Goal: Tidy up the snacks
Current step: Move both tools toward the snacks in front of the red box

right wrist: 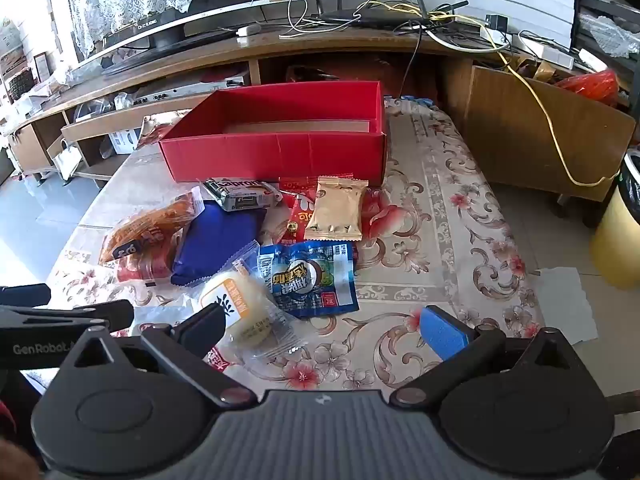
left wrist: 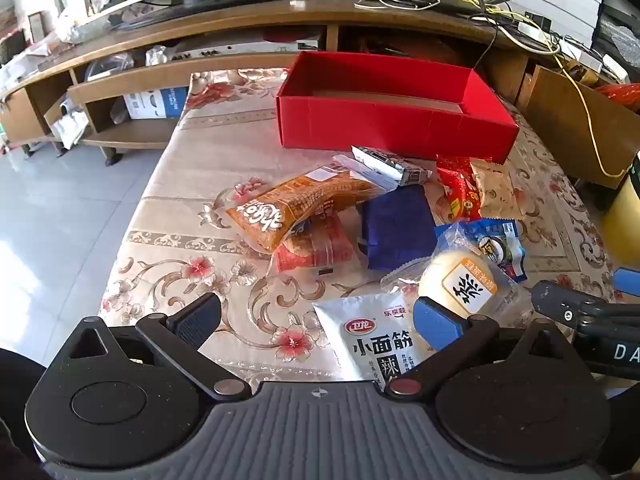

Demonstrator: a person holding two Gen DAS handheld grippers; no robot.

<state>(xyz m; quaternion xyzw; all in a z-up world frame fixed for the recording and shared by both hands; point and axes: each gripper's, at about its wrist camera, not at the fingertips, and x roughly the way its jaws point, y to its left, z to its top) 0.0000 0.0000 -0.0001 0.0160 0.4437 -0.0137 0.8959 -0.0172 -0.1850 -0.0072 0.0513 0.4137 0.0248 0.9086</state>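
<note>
An empty red box (left wrist: 384, 130) (right wrist: 276, 156) stands at the far side of the table. Several snack packs lie in front of it: an orange pack (left wrist: 296, 208) (right wrist: 148, 228), a dark blue pack (left wrist: 396, 226) (right wrist: 218, 240), a silver bar (left wrist: 392, 166) (right wrist: 240, 196), a gold pack (right wrist: 336, 208), a blue printed pack (right wrist: 310, 278), a round pale cake (left wrist: 460, 280) (right wrist: 244, 312) and a white pack (left wrist: 372, 340). My left gripper (left wrist: 316, 320) is open above the white pack. My right gripper (right wrist: 324, 328) is open just right of the cake.
The table has a floral cloth (left wrist: 192, 208) (right wrist: 440, 220). A wooden TV stand (left wrist: 240, 24) with cables runs behind it. A yellow bin (right wrist: 620, 240) stands on the floor at the right. The right gripper's arm shows in the left wrist view (left wrist: 592, 320).
</note>
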